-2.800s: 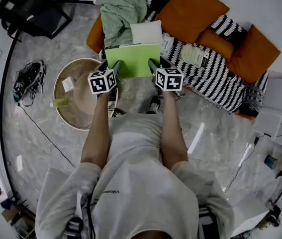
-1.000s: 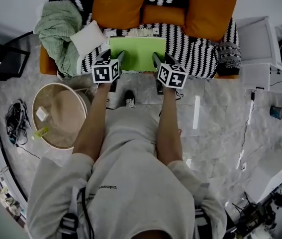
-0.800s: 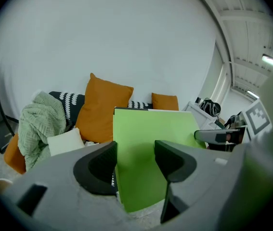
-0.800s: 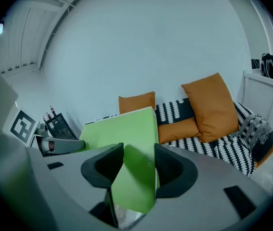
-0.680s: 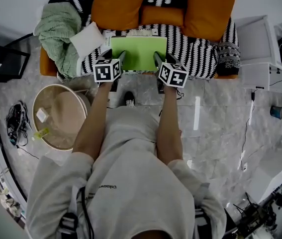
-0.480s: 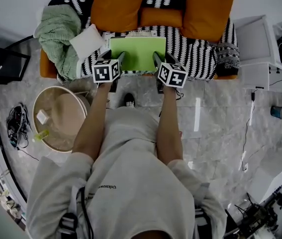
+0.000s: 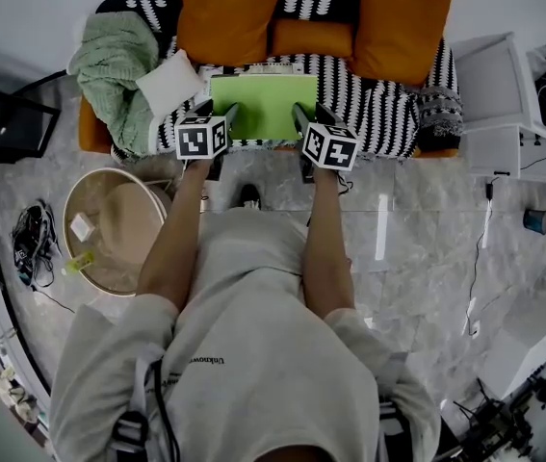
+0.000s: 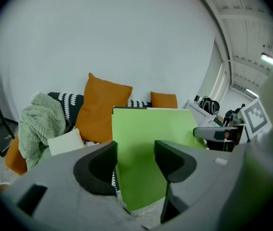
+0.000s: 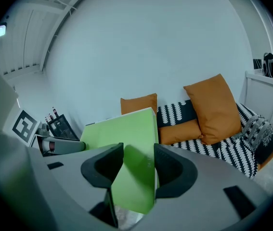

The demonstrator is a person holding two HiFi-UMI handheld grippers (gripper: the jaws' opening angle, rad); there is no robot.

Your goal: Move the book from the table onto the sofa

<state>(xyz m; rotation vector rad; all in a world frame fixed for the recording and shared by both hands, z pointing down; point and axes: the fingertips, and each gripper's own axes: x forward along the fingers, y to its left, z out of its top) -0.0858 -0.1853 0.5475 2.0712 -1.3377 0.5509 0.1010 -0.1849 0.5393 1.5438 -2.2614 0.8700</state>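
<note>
A thin bright green book (image 7: 263, 104) is held flat over the front of the black-and-white striped sofa (image 7: 388, 104). My left gripper (image 7: 224, 118) is shut on the book's left edge and my right gripper (image 7: 301, 121) on its right edge. In the left gripper view the book (image 8: 146, 138) runs between the two dark jaws of the left gripper (image 8: 135, 165). The right gripper view shows the book (image 9: 126, 134) edge-on between the jaws of the right gripper (image 9: 138, 170). Whether the book touches the seat is hidden.
Orange cushions (image 7: 224, 12) (image 7: 403, 12) line the sofa's back. A green blanket (image 7: 114, 65) and a white pillow (image 7: 169, 83) lie at its left end. A round wooden table (image 7: 118, 224) stands at the left, a white cabinet (image 7: 499, 85) at the right.
Since the earliest frame both grippers have carried the book from beside the round table to squarely in front of the sofa. Over the last second nothing has visibly moved.
</note>
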